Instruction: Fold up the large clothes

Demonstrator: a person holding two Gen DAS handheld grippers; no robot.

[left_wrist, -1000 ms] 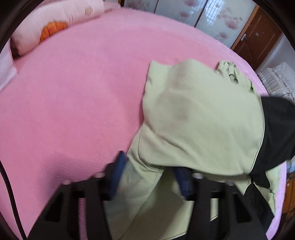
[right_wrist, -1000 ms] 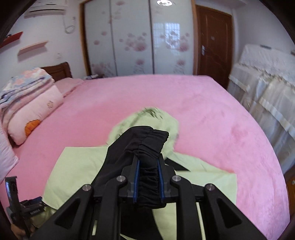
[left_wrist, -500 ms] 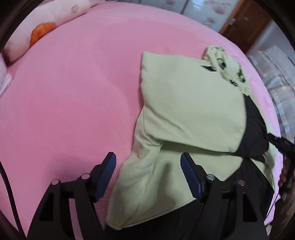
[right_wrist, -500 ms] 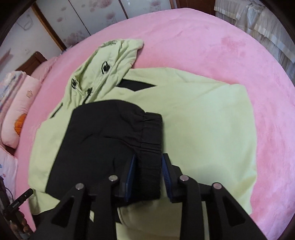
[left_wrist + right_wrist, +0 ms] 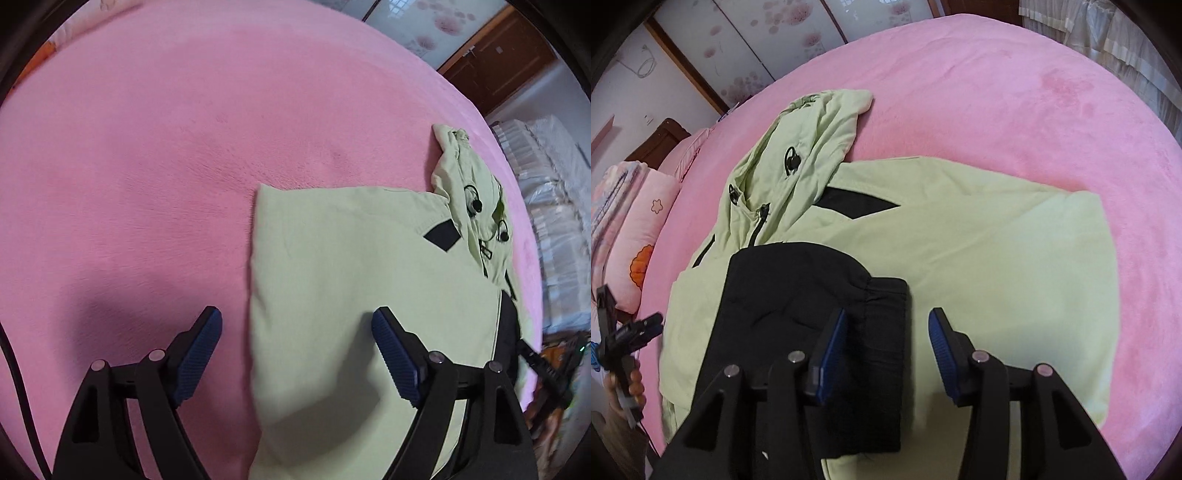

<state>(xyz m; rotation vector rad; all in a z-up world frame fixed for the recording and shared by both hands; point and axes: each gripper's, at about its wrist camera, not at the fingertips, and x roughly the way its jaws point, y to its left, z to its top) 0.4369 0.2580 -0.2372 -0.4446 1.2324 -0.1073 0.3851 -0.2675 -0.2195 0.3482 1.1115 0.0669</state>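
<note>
The pale green hooded jacket [image 5: 979, 258] is lying flat on the pink bed [image 5: 1015, 103], its black sleeve [image 5: 798, 314] folded across the body. The left gripper [image 5: 297, 345] is opening wide over the jacket's edge, gripping nothing. The right gripper [image 5: 886, 343] is opening, its pads clear of the black cuff [image 5: 882, 332] between them.

Pink bed [image 5: 1015, 92], pale green hooded jacket [image 5: 979, 236] spread flat, pillow [image 5: 642, 236]
</note>
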